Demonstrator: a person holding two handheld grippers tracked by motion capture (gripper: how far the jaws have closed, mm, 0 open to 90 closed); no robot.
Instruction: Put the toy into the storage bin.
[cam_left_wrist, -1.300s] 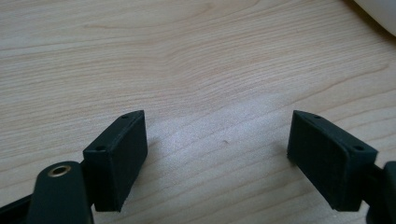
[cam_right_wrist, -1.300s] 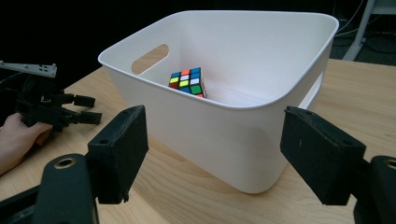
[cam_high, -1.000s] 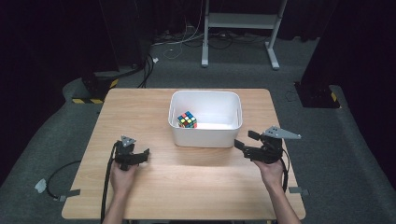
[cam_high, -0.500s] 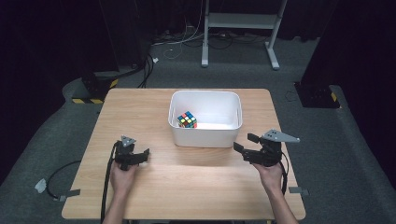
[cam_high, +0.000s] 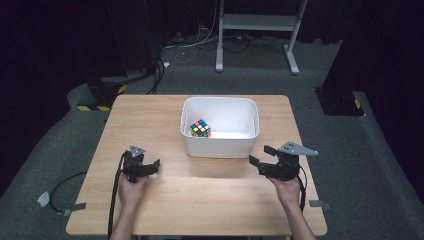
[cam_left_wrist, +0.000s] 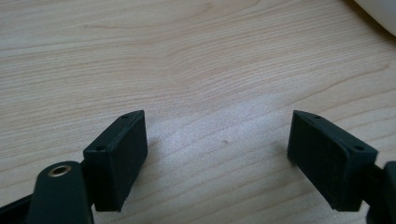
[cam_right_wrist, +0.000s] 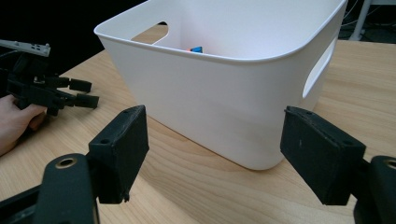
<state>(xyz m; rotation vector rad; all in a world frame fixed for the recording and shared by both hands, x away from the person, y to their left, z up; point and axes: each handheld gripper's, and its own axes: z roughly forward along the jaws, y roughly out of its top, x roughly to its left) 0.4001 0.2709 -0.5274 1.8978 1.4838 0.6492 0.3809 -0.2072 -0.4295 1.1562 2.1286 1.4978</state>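
Observation:
A multicoloured puzzle cube (cam_high: 200, 128) lies in the left part of a white plastic bin (cam_high: 220, 148) at the table's middle; its top corner (cam_right_wrist: 196, 49) peeks over the bin's rim (cam_right_wrist: 224, 56) in the right gripper view. My left gripper (cam_high: 153, 168) rests on the wood left of the bin, open, with bare table between its jaws (cam_left_wrist: 217, 154). My right gripper (cam_high: 260, 155) hovers at the bin's near right corner, open and apart from the wall (cam_right_wrist: 215, 149). The left gripper (cam_right_wrist: 88, 92) also appears far left in the right gripper view.
The wooden table (cam_high: 210, 200) has bare room in front of the bin and on both sides. A cable (cam_high: 60, 192) trails off the left edge to the carpet. A white stand's feet (cam_high: 255, 65) sit on the floor beyond the table.
My right gripper has drifted very slightly toward the near edge. The left gripper, the bin and the cube have stayed put.

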